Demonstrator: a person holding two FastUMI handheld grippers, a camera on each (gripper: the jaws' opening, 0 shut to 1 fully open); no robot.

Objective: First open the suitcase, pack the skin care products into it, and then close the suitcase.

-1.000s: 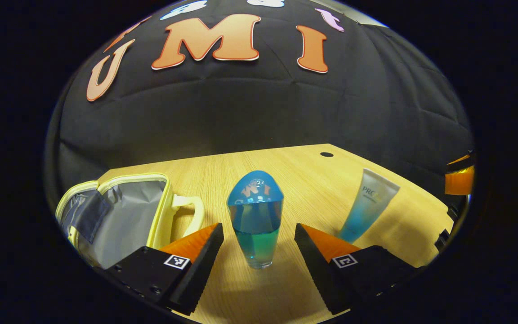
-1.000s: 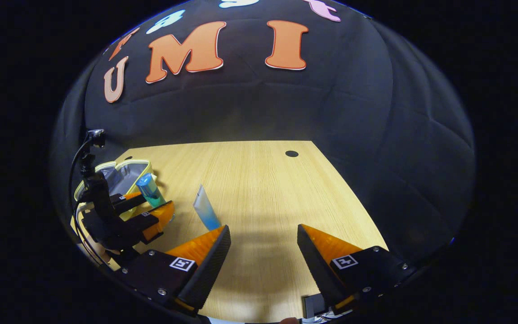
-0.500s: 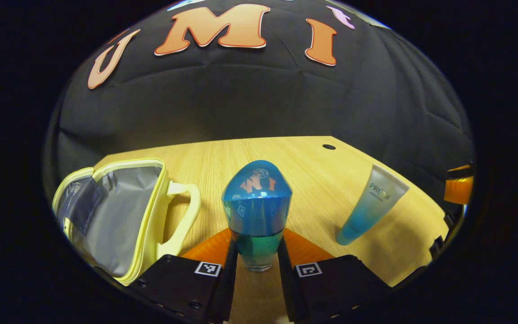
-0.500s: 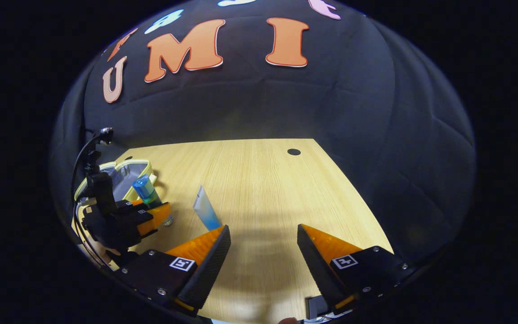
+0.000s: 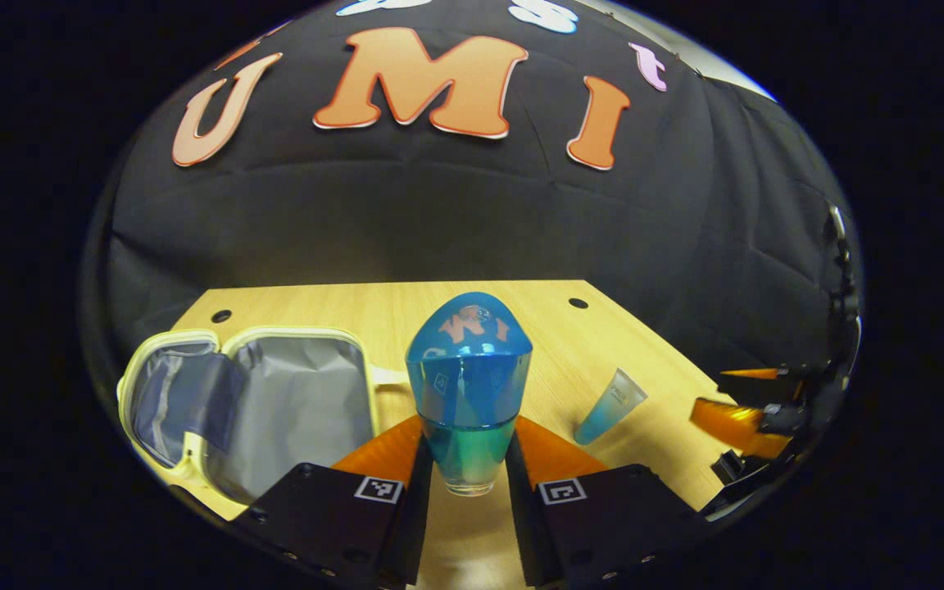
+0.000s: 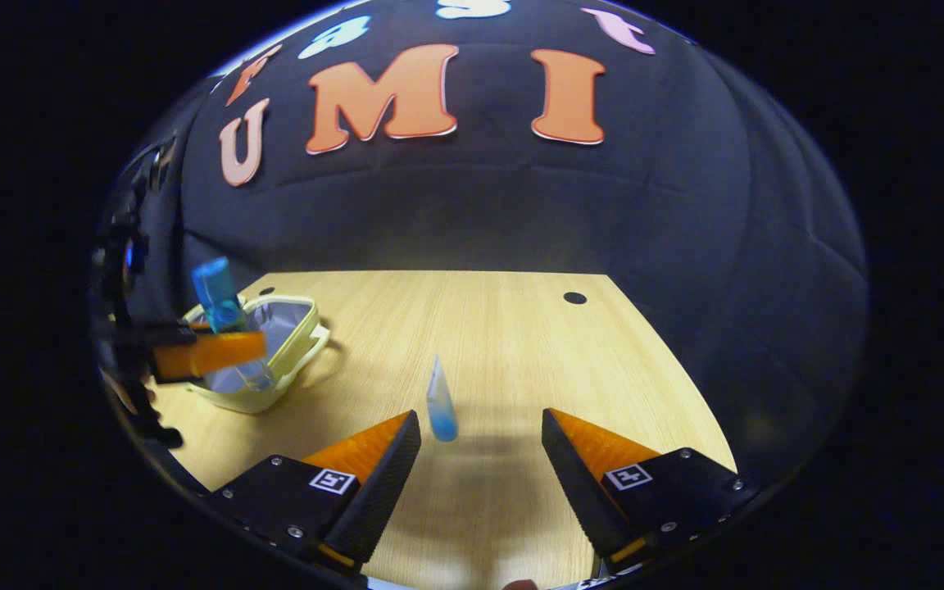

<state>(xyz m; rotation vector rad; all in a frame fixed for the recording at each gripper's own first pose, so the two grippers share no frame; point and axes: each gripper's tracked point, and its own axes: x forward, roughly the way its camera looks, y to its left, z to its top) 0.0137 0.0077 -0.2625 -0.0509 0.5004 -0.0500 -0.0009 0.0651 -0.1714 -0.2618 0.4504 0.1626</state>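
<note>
gripping bottle (image 5: 469, 393), left tongs (image 5: 466, 483) beside open suitcase (image 5: 193, 469).

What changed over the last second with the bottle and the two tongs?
The left tongs closed on the blue bottle and lifted it off the table, toward the open yellow case. The right tongs stayed open, and the tube still stands on the table.

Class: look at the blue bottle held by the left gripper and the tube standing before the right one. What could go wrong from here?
1. The left gripper pinches the blue bottle only near its narrow base, so the heavier top may tip or slip on the way to the open suitcase.
2. The tube stands upright; the open right gripper could knock it over.
</note>
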